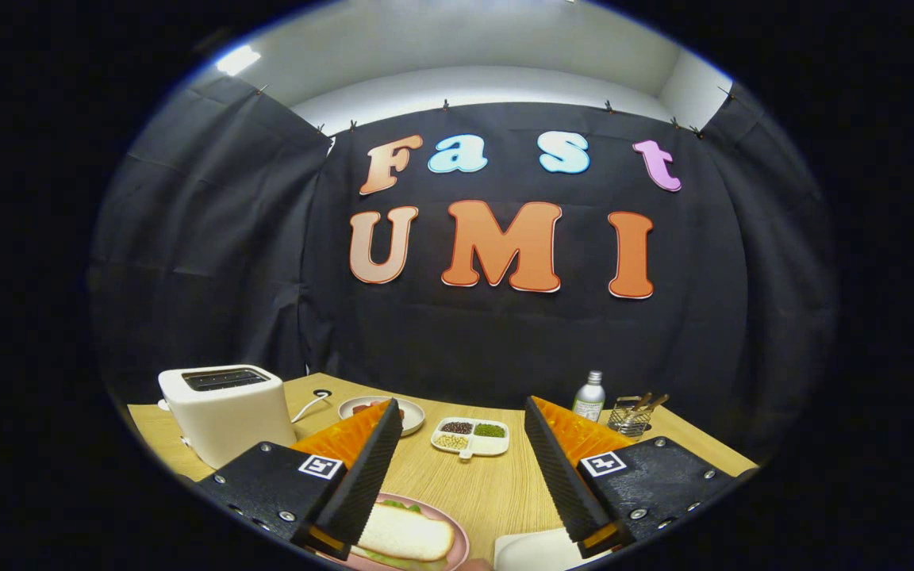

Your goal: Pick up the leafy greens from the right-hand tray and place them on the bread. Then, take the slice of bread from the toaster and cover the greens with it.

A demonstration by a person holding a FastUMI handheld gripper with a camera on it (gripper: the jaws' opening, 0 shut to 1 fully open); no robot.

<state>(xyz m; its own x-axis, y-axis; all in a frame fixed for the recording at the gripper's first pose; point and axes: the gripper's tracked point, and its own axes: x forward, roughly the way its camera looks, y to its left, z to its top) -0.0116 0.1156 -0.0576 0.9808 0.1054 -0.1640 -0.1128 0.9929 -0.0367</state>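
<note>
Slice of bread (pixel 405 533): pale, smooth, rounded; lies on a pink plate (pixel 457 533) low between the fingers, close to the left one, which covers its near end. Leafy greens (pixel 400 504): thin green edge showing from under the slice at its far side and again below it.
Gripper (pixel 463 464): fingers spread wide apart, holding nothing; inner faces black and ribbed, outer faces orange, mounts black with square markers.
Toaster (pixel 227 411): white, boxy, rounded corners, dark top slot, beyond the left finger; slot contents not discernible.
White tray (pixel 532 551): right of the plate, partly covered by the right finger.
Table (pixel 489 484): light wood grain.
Divided dish (pixel 471 436): white, holds dark, green and tan grains, beyond the fingers.
</note>
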